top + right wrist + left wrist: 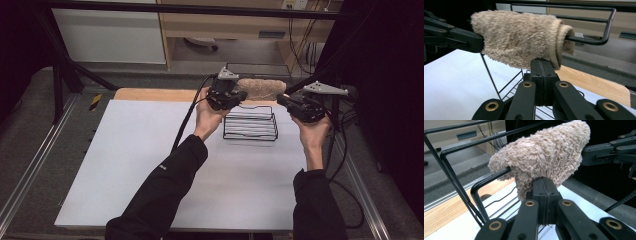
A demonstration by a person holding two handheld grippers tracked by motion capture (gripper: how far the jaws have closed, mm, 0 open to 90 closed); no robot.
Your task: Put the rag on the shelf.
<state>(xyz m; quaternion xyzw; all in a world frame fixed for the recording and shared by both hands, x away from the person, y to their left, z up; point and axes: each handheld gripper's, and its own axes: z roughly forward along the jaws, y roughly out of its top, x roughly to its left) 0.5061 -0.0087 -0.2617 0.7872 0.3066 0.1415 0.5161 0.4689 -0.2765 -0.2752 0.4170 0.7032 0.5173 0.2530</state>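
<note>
I have a fuzzy tan sock [261,88] draped over the top bar of the black wire rack [250,131], which stands at the far side of the white desk [150,165]. The sock hangs astride the bar, toe end toward my left gripper [240,95] and ribbed cuff toward my right gripper [281,100].

In the left gripper view the jaws are clenched tight together just under the sock's [544,155] lower edge. A little pile seems to be nipped at their tips, though I cannot tell for certain whether they grip cloth or merely touch it. In the right gripper view the jaws are likewise pressed fully together below the cuff [560,42], the cuff's hem resting against their tips; again I can't say that fabric is truly caught. The bar [586,40] pokes out of the cuff side.

My judgement: I'm at the step of settling the sock on the rack, both ends being tugged or smoothed so that it sits evenly across the bar. It looks nearly placed.

The next move, as I see it, calls for a gentle, balanced downward pull at both ends, or else opening the jaws and drawing back without dragging the sock along. The pile is clingy, so I'd part the jaws well before retreating, and pull away level and outward, clear of the rack's wires, lest the light frame tip or slide on the desk.
</note>
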